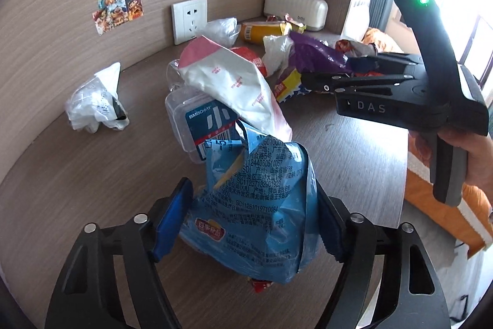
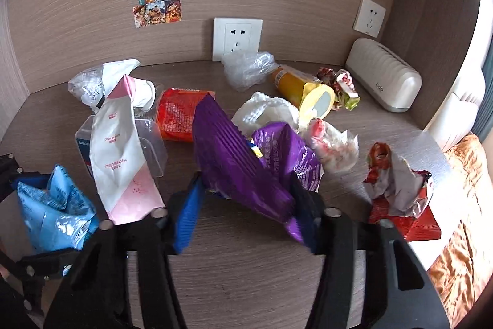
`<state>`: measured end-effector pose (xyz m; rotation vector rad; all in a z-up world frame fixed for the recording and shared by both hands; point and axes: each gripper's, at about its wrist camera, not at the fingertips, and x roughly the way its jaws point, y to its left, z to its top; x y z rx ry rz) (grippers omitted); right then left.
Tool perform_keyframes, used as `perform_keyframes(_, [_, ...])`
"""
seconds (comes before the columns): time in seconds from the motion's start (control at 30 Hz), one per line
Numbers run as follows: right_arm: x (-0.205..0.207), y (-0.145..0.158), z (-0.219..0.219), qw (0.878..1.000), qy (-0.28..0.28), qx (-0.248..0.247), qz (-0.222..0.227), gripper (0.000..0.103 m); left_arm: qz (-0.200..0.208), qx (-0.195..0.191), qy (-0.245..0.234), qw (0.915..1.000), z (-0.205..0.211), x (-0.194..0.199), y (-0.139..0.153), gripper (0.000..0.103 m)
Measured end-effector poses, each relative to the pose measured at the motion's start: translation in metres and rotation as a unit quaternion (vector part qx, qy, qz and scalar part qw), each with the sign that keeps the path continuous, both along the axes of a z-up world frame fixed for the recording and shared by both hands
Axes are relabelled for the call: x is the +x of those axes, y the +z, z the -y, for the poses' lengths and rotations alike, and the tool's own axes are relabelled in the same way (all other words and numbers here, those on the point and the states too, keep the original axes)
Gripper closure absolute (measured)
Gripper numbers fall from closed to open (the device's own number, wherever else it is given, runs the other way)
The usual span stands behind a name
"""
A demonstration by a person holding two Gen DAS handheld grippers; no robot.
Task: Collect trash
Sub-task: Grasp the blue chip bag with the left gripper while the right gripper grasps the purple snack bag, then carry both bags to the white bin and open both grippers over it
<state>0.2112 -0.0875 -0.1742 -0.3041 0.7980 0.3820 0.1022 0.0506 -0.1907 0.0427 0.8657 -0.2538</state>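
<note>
I have the blue snack bag (image 1: 246,205) pinched in my left hand-held gripper (image 1: 249,218) and the purple wrapper (image 2: 246,168) clamped in my right hand-held gripper (image 2: 246,215), both near the desk's (image 2: 246,282) front edge, gathering two pieces at once.

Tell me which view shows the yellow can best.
The right wrist view: the yellow can lies on its side in the open, with its body and round end visible. In the left wrist view the can is farther off, with a clear bag hiding one end and wrappers the other.
</note>
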Motion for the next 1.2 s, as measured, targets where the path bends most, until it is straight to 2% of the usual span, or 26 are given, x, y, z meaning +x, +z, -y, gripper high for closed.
perform_keyframes(0.17, [-0.011, 0.011, 0.001, 1.0, -0.003, 0.01, 0.01, 0.062, 0.015, -0.007, 0.001, 0.9999, -0.003, -0.003, 0.013, 0.034])
perform_keyframes(0.33, [-0.031, 0.042, 0.007, 0.999, -0.015, 0.038, 0.031, 0.062, 0.044, -0.005, -0.004, 0.999, -0.005, -0.004, 0.038, 0.034])
perform_keyframes(0.47, [-0.051, 0.07, 0.021, 0.997, -0.037, 0.056, 0.049, 0.062, 0.069, -0.009, -0.034, 0.997, 0.008, -0.009, 0.058, 0.034])
perform_keyframes(0.6, [-0.075, 0.089, 0.055, 0.992, -0.082, 0.064, 0.064, 0.062, 0.086, -0.018, -0.079, 0.9929, 0.038, -0.013, 0.07, 0.034])
perform_keyframes(0.8, [-0.126, 0.097, 0.14, 0.98, -0.176, 0.055, 0.07, 0.062, 0.094, -0.027, -0.172, 0.9803, 0.121, -0.023, 0.073, 0.034])
perform_keyframes(0.97, [-0.17, 0.077, 0.226, 0.966, -0.249, 0.058, 0.044, 0.062, 0.075, -0.035, -0.245, 0.9661, 0.211, -0.038, 0.054, 0.034])
perform_keyframes(1.13, [-0.198, 0.039, 0.301, 0.957, -0.28, 0.071, 0.005, 0.062, 0.018, -0.053, -0.289, 0.9558, 0.314, -0.048, -0.005, 0.033])
perform_keyframes(1.2, [-0.204, 0.01, 0.333, 0.955, -0.286, 0.078, -0.016, 0.062, -0.007, -0.052, -0.298, 0.953, 0.355, -0.051, -0.04, 0.033])
